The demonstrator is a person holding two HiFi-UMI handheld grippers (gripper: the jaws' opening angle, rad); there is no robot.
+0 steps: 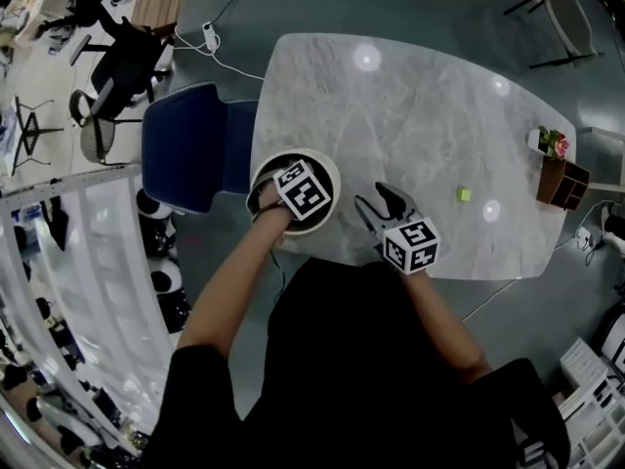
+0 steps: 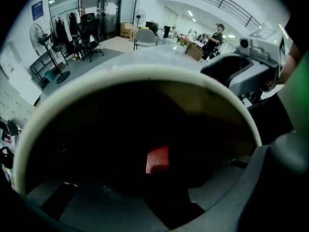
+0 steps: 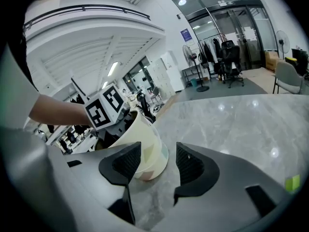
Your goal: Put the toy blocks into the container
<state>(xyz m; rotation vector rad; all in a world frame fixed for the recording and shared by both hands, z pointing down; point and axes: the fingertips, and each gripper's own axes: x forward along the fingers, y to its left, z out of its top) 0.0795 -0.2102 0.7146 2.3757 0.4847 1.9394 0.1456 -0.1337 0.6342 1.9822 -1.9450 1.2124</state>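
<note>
Listing what we see: marble surface (image 1: 420, 115); cream container (image 1: 298, 153) at its near edge; left tongs (image 2: 157, 168) pointing down into the container, pinching a red block (image 2: 158, 158); right tongs (image 3: 158, 166) spread, empty, near the container; small green block (image 1: 464, 194) lying well apart on the surface.

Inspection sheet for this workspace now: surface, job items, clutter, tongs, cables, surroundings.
Surface: grey marbled table, glare spots.
Job's things: white container at the near edge; red block inside it; green block loose on the table.
Clutter: flower planter and brown box at the table's right edge.
Grippers: left tongs down in the container, grip on the red block unclear; right tongs open, empty, apart from the container.
Cables: white cable with adapter on the floor.
Surroundings: blue chair beside the table, open office.
</note>
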